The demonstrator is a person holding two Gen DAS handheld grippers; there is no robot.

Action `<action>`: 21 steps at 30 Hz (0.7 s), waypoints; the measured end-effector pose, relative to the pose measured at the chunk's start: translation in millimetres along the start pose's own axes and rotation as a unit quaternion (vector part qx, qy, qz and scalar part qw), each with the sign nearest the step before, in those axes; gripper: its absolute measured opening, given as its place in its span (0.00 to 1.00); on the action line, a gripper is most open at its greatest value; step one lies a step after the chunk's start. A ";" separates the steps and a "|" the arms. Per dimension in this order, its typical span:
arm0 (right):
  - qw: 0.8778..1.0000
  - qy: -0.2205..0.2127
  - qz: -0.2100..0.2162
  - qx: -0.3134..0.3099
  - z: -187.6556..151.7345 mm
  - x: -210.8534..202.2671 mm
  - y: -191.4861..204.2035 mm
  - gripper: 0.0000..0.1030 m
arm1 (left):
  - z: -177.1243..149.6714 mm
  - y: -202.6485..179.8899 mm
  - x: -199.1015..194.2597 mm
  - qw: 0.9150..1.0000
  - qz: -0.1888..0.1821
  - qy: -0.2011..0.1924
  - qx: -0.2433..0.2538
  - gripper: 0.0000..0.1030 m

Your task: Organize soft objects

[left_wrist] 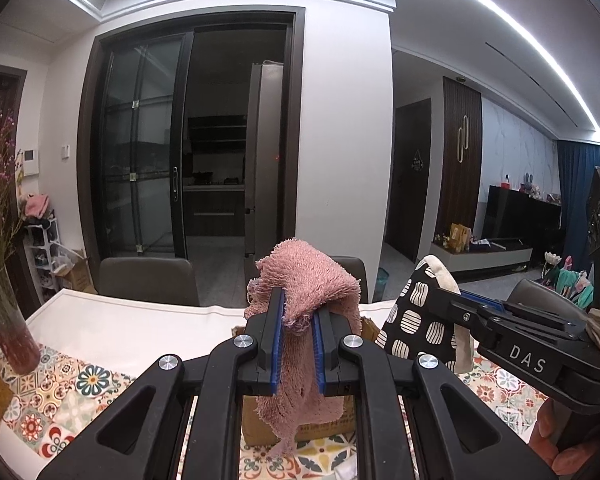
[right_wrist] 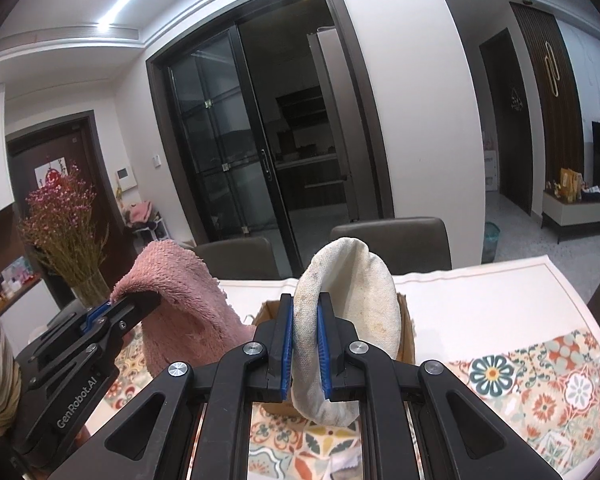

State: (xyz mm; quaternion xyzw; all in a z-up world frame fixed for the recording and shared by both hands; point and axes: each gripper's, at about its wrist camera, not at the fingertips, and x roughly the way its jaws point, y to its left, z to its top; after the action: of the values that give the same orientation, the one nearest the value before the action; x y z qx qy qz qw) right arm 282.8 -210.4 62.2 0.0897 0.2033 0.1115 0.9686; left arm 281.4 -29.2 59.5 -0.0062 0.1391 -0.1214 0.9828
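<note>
Above patterned tablecloth [right_wrist: 540, 380], over open brown cardboard box [right_wrist: 406, 344] near table's middle: left gripper [left_wrist: 298, 320] clamped on fluffy pink terry towel [left_wrist: 312, 280]; right gripper [right_wrist: 305, 328] clamped on black-and-cream spotted fabric oven mitt [left_wrist: 416, 320]. Judged midway: both items lifted, neither boxed. Glass vase of dried pink flowers [right_wrist: 66, 232] at left edge; chairs beyond; nothing obstructing box.

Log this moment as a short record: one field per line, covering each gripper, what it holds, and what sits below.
left gripper: shut on pink towel, held in the air
right gripper: shut on oven mitt, cream lining toward its own camera, black spotted side seen from the left wrist
cardboard box: on the table, below and behind both items
table: white cloth with a patterned tile runner
vase: dried pink flowers, on the left of the table
</note>
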 end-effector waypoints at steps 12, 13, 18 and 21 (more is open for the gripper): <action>1.000 -0.019 -0.011 -0.019 20.0 22.5 -2.0 0.12 | 14.3 -1.7 31.7 1.000 0.001 -0.005 0.006 0.14; 1.000 -0.019 -0.011 -0.019 21.7 25.0 -2.8 0.12 | 15.6 -0.9 34.5 1.000 0.002 -0.005 0.007 0.14; 1.000 -0.013 -0.015 -0.022 26.9 41.6 -8.4 0.12 | 18.6 -2.1 50.2 1.000 0.001 -0.004 0.014 0.14; 1.000 -0.007 -0.016 -0.020 27.6 52.9 -13.4 0.12 | 18.1 -3.0 59.3 1.000 0.001 -0.002 0.016 0.14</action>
State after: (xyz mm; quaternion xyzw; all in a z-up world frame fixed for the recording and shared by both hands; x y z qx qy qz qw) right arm 343.8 -213.4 64.4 0.0676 0.1957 0.0991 0.9733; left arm 340.9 -46.8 60.9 0.0096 0.1350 -0.1227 0.9832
